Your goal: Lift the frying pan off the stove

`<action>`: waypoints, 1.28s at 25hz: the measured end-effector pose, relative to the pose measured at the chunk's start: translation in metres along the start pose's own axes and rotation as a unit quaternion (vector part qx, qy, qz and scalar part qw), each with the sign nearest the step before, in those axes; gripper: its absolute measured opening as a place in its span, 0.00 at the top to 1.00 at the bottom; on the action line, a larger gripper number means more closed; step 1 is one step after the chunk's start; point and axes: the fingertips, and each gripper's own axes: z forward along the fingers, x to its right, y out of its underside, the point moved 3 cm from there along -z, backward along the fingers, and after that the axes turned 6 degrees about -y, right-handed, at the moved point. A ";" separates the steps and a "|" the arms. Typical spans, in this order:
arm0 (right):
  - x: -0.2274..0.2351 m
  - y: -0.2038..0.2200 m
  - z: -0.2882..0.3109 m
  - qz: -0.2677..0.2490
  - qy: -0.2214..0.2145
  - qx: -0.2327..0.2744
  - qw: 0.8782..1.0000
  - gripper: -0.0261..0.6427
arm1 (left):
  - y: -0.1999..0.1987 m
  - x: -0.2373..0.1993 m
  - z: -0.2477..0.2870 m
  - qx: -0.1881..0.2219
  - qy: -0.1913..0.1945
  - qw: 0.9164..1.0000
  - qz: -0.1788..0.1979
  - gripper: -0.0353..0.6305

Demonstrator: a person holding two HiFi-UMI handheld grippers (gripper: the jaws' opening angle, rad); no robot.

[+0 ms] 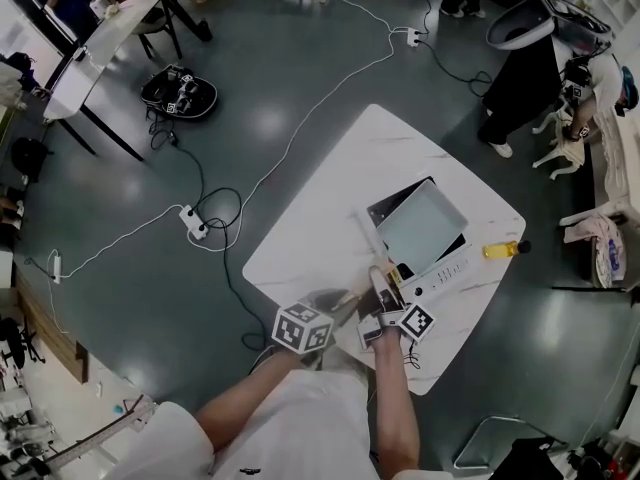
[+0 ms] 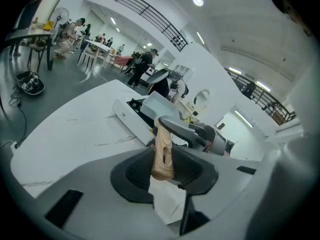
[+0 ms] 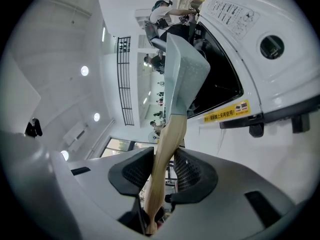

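Clamped wooden handle (image 2: 163,144) in left gripper (image 2: 163,170) and right gripper (image 3: 162,173). Judged frying pan (image 1: 420,223) not yet clear of stove (image 1: 447,268).

pale blue-grey frying pan (image 1: 420,226) with wood-grain handle (image 3: 167,144), white stove (image 1: 446,274), white veined table (image 1: 320,218).

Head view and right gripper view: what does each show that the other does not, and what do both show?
Only the head view: the whole white table, a yellow bottle on it, a power strip. Only the right gripper view: the yellow label on the stove, and the right tongs closed on the wooden handle. Both: the frying pan, its handle, the stove.
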 end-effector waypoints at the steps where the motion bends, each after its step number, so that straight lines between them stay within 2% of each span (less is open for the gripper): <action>1: -0.002 0.003 -0.001 -0.001 0.000 -0.001 1.000 0.79 | 0.001 0.001 -0.003 0.000 0.000 1.000 0.001 0.78; 9: -0.040 0.017 -0.014 -0.023 -0.021 -0.006 0.999 0.79 | -0.001 0.020 -0.037 0.014 0.009 1.000 0.018 0.78; 25: -0.188 0.053 -0.052 -0.077 -0.059 -0.006 0.995 0.79 | -0.035 0.096 -0.156 0.065 0.041 0.994 0.082 0.78; 32: -0.226 0.070 -0.070 -0.091 -0.071 -0.010 0.993 0.79 | -0.034 0.118 -0.191 0.081 0.053 0.990 0.098 0.79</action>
